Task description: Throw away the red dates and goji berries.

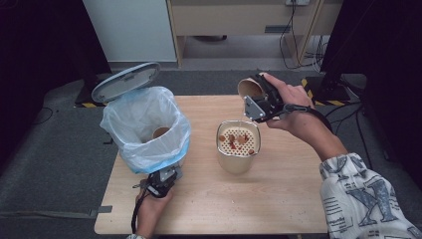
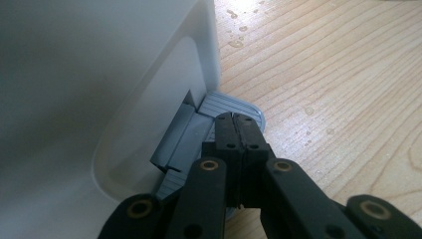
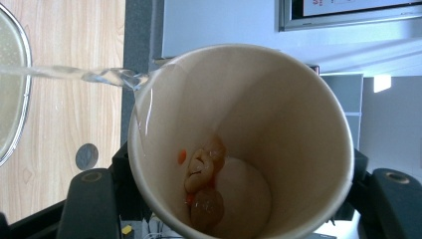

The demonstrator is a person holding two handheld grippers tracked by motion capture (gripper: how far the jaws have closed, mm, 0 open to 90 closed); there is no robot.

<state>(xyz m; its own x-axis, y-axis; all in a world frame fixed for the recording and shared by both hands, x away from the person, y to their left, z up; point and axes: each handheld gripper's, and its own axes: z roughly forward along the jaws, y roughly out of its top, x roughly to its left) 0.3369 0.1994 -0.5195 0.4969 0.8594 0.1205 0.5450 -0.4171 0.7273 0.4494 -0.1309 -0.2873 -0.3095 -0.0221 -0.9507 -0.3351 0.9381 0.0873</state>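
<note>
Paper cup (image 1: 249, 87): tipped on its side in my right gripper (image 1: 262, 102), above the far right of the table and over the strainer pot; my jaws are clamped on its wall.
Contents: soft brownish scraps (image 3: 204, 179) cling inside the cup, seen in the right gripper view.
Water (image 3: 79, 74): a thin clear stream runs off the cup's lip towards the strainer.
Strainer pot (image 1: 238, 145): mid-table, its perforated insert holding reddish bits.
Left gripper (image 2: 234, 124): my jaws are closed together, tips resting on the grey pedal (image 2: 226, 107) at the bin's foot.
Bin (image 1: 145, 127): white, bag-lined, lid (image 1: 125, 81) standing open, on the table's left.
Table (image 1: 278, 199): pale wood, droplets near the bin.
</note>
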